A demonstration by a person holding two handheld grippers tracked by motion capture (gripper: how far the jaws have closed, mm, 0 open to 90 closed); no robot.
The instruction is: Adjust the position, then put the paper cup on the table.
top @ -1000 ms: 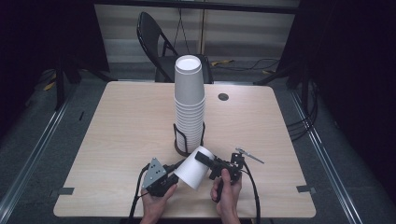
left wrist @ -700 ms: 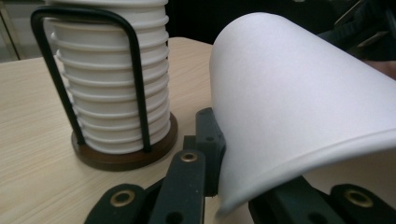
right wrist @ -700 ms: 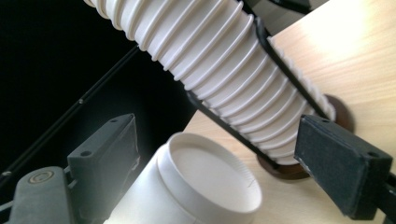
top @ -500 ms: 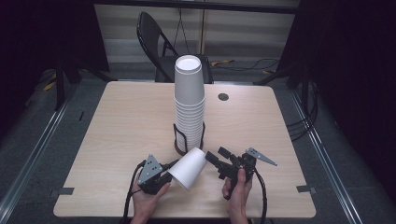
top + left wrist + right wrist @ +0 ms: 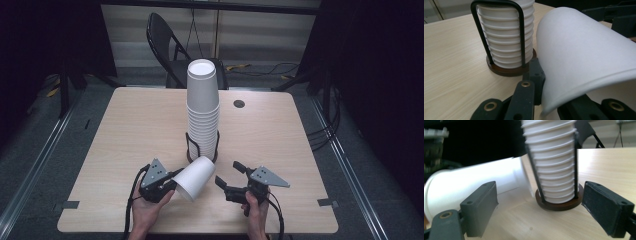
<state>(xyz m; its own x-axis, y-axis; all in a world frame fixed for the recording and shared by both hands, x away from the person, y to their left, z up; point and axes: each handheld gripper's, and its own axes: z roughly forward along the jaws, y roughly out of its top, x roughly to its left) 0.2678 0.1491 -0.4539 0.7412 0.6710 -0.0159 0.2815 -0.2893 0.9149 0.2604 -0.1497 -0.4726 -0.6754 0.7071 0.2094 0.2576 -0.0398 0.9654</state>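
You hold a single paper cup (image 5: 196, 177) on its side at lower centre of the high view, mouth toward you, its base just beside the foot of the cup stack (image 5: 203, 112). Your left gripper (image 5: 167, 184) is clamped on the cup's rim, one jaw inside and one outside, as the left gripper view confirms (image 5: 584, 62). Since half a second ago, your right gripper (image 5: 228, 175) has drawn off to the right of the cup, and its jaws now stand wide apart with nothing between them. The cup is therefore carried by one gripper alone. The stack sits in its wire holder (image 5: 190, 147) on the table (image 5: 125, 130), undisturbed. Judgement: the cup is separated from the stack and ready for placing.
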